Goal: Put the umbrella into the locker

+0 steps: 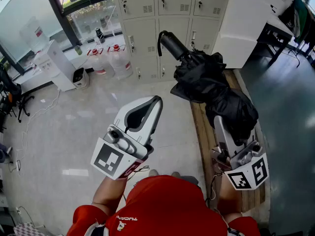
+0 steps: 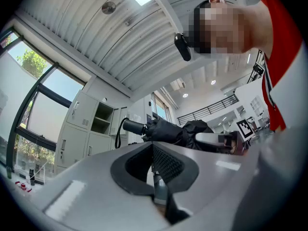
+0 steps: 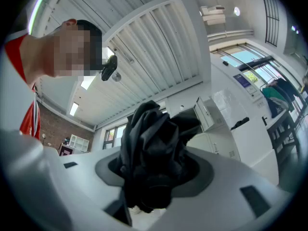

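A folded black umbrella hangs in the air in front of the grey lockers, its thick handle pointing up-left at them. My right gripper is shut on the bunched fabric at the umbrella's lower end, and the fabric hides its fingertips. In the right gripper view the umbrella fills the gap between the jaws of the right gripper. My left gripper is shut and empty, to the left of the umbrella and apart from it. The left gripper view shows the umbrella and an open locker compartment.
A wooden bench runs along the floor under the umbrella. A white cabinet stands right of the lockers. Water bottles and a white unit sit at the left by the window. Dark desks are at the far right.
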Motion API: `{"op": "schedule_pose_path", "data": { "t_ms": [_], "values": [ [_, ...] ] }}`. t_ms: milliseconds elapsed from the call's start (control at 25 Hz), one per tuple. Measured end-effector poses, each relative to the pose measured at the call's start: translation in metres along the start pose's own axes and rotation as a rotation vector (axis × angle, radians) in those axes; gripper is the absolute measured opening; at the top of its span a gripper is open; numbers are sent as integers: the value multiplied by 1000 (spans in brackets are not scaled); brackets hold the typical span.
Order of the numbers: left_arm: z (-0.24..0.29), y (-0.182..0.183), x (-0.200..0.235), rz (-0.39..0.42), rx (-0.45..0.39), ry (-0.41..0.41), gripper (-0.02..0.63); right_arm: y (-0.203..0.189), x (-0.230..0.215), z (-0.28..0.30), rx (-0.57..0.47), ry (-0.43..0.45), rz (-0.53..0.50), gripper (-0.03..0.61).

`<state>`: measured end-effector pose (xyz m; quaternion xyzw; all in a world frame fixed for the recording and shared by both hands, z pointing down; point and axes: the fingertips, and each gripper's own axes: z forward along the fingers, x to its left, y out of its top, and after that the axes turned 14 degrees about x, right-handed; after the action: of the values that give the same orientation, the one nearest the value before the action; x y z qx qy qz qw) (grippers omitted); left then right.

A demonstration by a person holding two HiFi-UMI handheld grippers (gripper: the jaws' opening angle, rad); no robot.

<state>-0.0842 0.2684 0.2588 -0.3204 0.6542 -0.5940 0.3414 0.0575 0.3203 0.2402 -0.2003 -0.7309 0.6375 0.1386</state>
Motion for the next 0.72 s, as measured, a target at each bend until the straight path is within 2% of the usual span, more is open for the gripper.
{"op": "schedule_pose_path", "data": {
  "t_ms": [160,360,720],
  "values": [
    [0,0,-3,-6,10,-3,5,1,1,-1,7,-3,-4,230],
    [0,5,0,15,-28,11,5,3,2,0,15,-1,2,230],
    [0,-3,-10,9,-4,23,6,2,-7,-13,-8,9,53,230]
  ]
}}
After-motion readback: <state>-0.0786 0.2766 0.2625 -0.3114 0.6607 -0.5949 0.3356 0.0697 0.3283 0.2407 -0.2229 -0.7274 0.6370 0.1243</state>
